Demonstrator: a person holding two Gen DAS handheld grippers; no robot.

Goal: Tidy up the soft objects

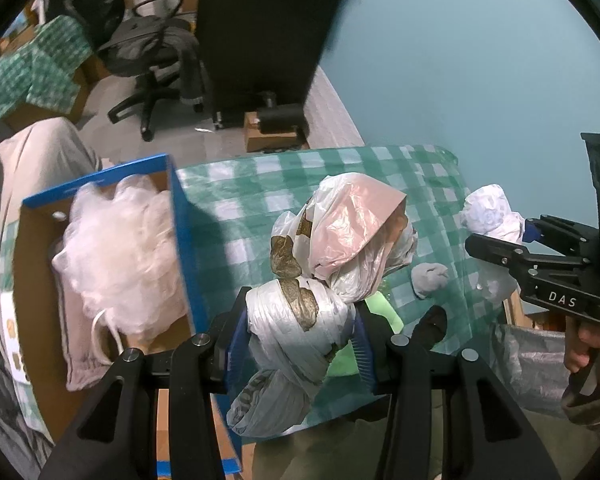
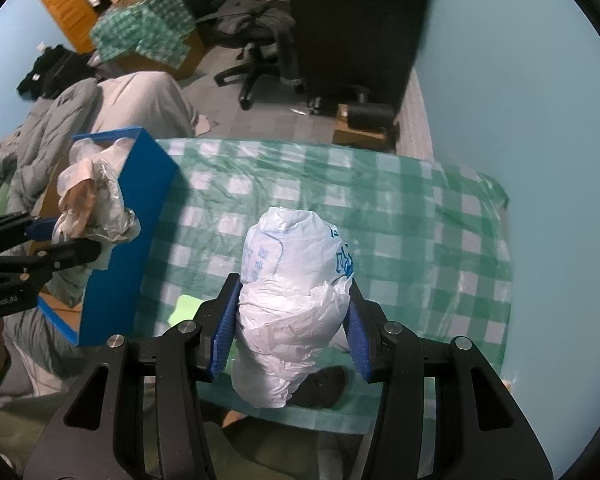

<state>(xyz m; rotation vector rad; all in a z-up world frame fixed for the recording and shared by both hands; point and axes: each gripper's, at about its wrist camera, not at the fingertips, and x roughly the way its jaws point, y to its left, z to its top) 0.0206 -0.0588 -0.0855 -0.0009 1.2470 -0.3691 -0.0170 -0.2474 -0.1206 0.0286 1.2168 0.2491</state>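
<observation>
My left gripper is shut on a knotted bundle of plastic bags, white with pink and brown patches, held above the green checked tablecloth beside the blue cardboard box. The box holds a pale pink mesh pouf. My right gripper is shut on a white plastic bag with blue print, held over the table. The left gripper and its bundle show at the left of the right wrist view, by the box.
A grey sock, a black sock and a light green cloth lie on the table. Grey and beige clothes lie behind the box. An office chair and black cabinet stand beyond.
</observation>
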